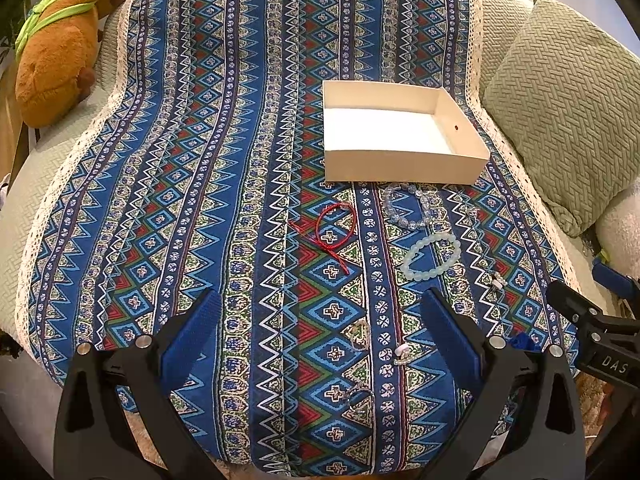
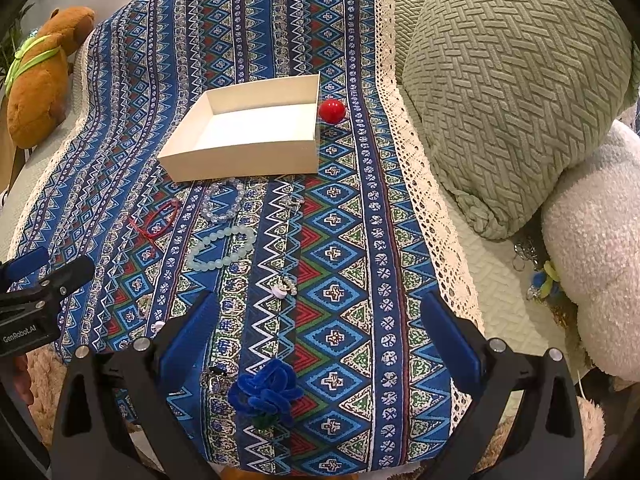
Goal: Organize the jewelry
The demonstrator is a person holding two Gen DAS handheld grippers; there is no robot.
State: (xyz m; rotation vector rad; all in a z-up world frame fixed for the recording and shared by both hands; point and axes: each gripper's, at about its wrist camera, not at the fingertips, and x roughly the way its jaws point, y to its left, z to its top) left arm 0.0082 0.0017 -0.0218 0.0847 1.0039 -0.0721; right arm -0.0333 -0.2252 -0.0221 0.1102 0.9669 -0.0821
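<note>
Left wrist view: left hand-held gripper (image 1: 320, 312) spread wide, holding nothing, poised over the patterned cloth (image 1: 240, 160). White box (image 1: 400, 166) at 1 o'clock, nothing visible inside. Just below its near wall, a clear bead bracelet (image 1: 408, 208); at 12 o'clock, a red cord bracelet (image 1: 334, 226); toward 2 o'clock, a pale green bead bracelet (image 1: 430, 256). Between the fingers, small ring-like pieces (image 1: 360, 334), too faint to name. Plush toy (image 1: 60, 52) at 10 o'clock, green cushion (image 1: 560, 112) at 2 o'clock. Right wrist view: right hand-held gripper (image 2: 320, 312) likewise wide apart and empty. Box (image 2: 240, 160) at 11 o'clock, red ball (image 2: 332, 111) touching or just beside its right corner. Blue fabric flower (image 2: 266, 394) at 6 o'clock, low between the fingers; small white piece (image 2: 282, 288) at 12 o'clock. Bead bracelets probably light, hard and slippery, apt to roll: best pinched across one side of the loop. Cord limp and thin, likely hard to lift off soft cloth; best taken at the knot.
</note>
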